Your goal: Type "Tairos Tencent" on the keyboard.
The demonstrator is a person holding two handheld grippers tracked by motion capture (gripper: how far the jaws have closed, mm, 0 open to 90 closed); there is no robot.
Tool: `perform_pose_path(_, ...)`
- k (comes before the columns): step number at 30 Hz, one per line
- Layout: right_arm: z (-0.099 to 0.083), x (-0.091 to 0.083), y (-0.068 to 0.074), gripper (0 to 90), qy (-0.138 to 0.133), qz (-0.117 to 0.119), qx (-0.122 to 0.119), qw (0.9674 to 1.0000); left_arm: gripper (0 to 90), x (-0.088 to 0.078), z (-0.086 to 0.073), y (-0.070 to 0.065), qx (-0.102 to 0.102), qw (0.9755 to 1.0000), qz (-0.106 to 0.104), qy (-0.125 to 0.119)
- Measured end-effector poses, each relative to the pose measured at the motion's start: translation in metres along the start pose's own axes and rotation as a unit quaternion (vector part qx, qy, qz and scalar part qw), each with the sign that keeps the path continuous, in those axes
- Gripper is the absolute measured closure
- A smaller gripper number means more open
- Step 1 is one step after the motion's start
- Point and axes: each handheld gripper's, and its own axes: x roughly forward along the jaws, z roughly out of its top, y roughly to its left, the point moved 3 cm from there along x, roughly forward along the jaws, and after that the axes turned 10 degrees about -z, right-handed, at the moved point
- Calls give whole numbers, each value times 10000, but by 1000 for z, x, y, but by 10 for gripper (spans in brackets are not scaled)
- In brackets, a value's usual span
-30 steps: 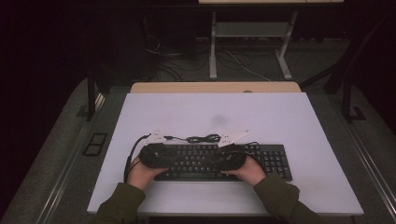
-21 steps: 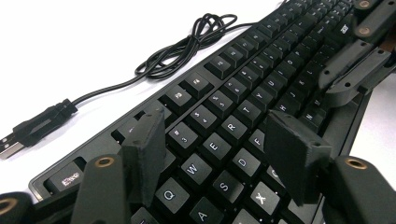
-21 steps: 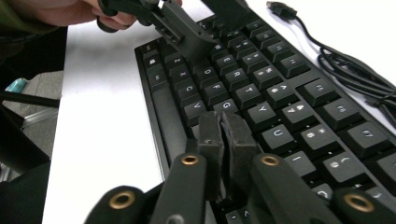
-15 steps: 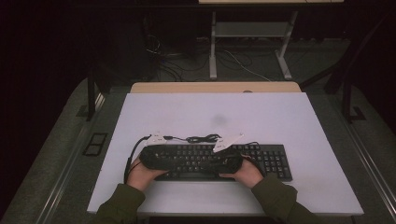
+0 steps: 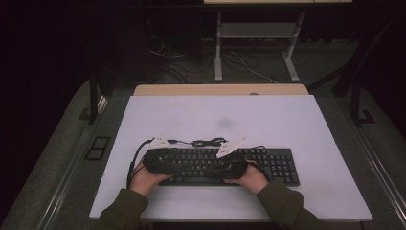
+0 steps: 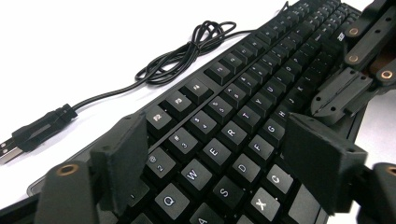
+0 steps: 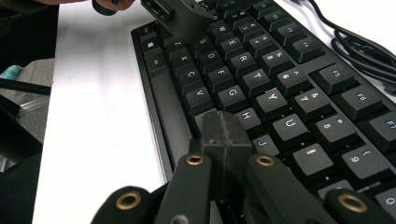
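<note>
A black keyboard (image 5: 270,165) lies along the near half of the white table (image 5: 215,115). Both hands hold grippers low over its left and middle keys. My left gripper (image 6: 219,140) hovers over the letter keys (image 6: 243,93); its jaws have just been opening and stand wide apart, with only keys below them. My right gripper (image 7: 224,126) is shut, pads pressed together with nothing between them, its tip just above the keys near H (image 7: 250,116). The two grippers face each other; the right gripper (image 6: 345,88) also shows in the left gripper view.
The keyboard's black cable (image 5: 208,142) lies coiled just behind the keyboard, and its USB plug (image 6: 37,133) rests loose on the table. A wooden strip (image 5: 220,89) borders the table's far edge. Beyond it are desk legs and floor cables.
My right gripper has shifted a little to the left along the keyboard. The left hand has stayed where it was.
</note>
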Motion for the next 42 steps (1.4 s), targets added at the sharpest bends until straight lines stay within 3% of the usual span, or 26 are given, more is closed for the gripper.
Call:
perform_pose_path(11, -1, 1, 0, 893, 23, -3, 6, 10000, 136, -3, 4, 0, 11, 9999, 129, -79)
perform_pose_path(15, 1, -2, -2, 841, -43, 34, 30, 10000, 101, -3, 4, 1, -7, 9998, 216, -24)
perform_pose_path(19, 2, -5, -3, 763, -123, 63, 91, 9999, 60, -3, 5, 0, -27, 9998, 214, -39)
perform_pose_path(26, 4, -10, -7, 547, -258, 145, 239, 9993, 24, 0, 7, -2, 48, 9998, 207, -3)
perform_pose_path(32, 5, -16, -14, 376, -402, -37, 360, 9985, 3, 6, 8, -4, 123, 9998, 169, 21)
perform_pose_path(42, 5, -24, -27, 300, -560, -332, 401, 9971, 1, 14, 11, -9, 73, 10000, 9, 26)
